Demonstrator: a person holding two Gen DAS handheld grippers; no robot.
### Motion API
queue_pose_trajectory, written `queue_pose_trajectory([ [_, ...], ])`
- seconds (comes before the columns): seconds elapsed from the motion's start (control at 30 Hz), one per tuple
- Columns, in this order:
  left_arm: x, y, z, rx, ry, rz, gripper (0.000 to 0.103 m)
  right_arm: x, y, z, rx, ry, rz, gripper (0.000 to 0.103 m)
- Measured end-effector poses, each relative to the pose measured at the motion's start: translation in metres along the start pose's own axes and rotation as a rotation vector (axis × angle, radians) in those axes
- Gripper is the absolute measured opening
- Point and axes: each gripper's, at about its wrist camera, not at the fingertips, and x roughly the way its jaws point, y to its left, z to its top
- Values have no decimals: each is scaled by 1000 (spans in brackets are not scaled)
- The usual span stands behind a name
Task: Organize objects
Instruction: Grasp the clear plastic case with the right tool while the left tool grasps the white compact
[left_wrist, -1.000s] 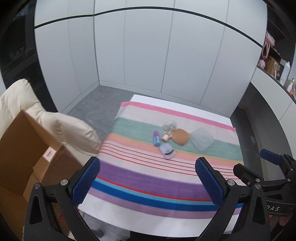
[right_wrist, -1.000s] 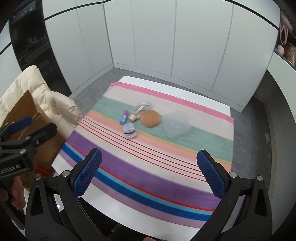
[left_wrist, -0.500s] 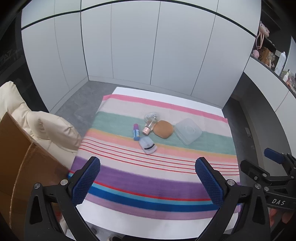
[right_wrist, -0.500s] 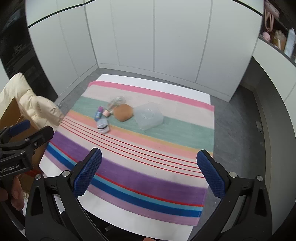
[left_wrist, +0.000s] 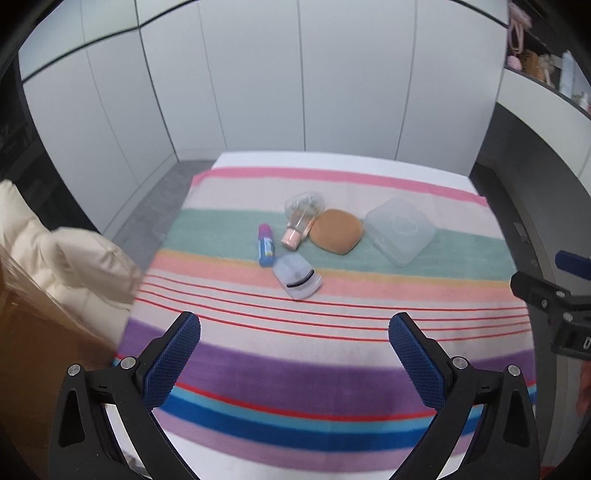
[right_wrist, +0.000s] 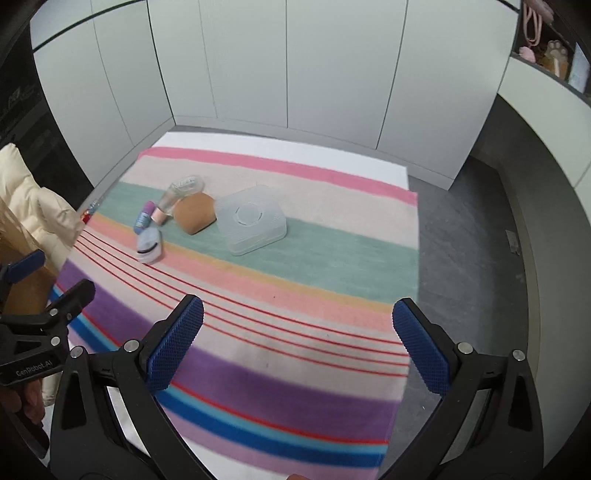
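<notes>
I see the small things clustered on the green stripe of the striped cloth, toward its far edge and well apart from both tools. A clear square box lies rightmost, with a tan pad just beside it on its left. A clear bottle with a pink cap lies on its side against the pad, and a blue-and-purple tube lies next to that. A pale flat case with a dark curved slot sits nearest me, just below the tube (edges are blurred).

My left gripper is spread wide over the purple stripe near the cloth's near edge, holding nothing and touching nothing. My right gripper is likewise wide apart and empty, above the near right part of the cloth. A cream padded jacket and a brown cardboard box stand off the cloth's left edge.
</notes>
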Motion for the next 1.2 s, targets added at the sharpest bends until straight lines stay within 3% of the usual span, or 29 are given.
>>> queue_pose_trajectory([
  [0.37, 87, 8, -2, -93, 86, 24, 99, 87, 29, 6, -34, 45, 79, 103],
  [0.6, 117, 3, 7, -86, 89, 17, 99, 130, 33, 15, -50, 71, 87, 103],
  [0.8, 139, 5, 17, -129, 98, 32, 93, 159, 37, 26, -86, 81, 99, 103],
  [0.87, 141, 5, 22, -136, 97, 34, 88, 165, 39, 30, -106, 68, 75, 103],
  [0.97, 140, 2, 25, -116, 88, 22, 73, 171, 42, 37, -141, 53, 86, 103],
  [1.03, 137, -1, 26, -99, 75, 14, 53, 175, 45, 42, -149, 49, 92, 103],
  [1.2, 133, 2, 21, -117, 71, 24, 50, 181, 55, 54, -172, 33, 112, 103],
])
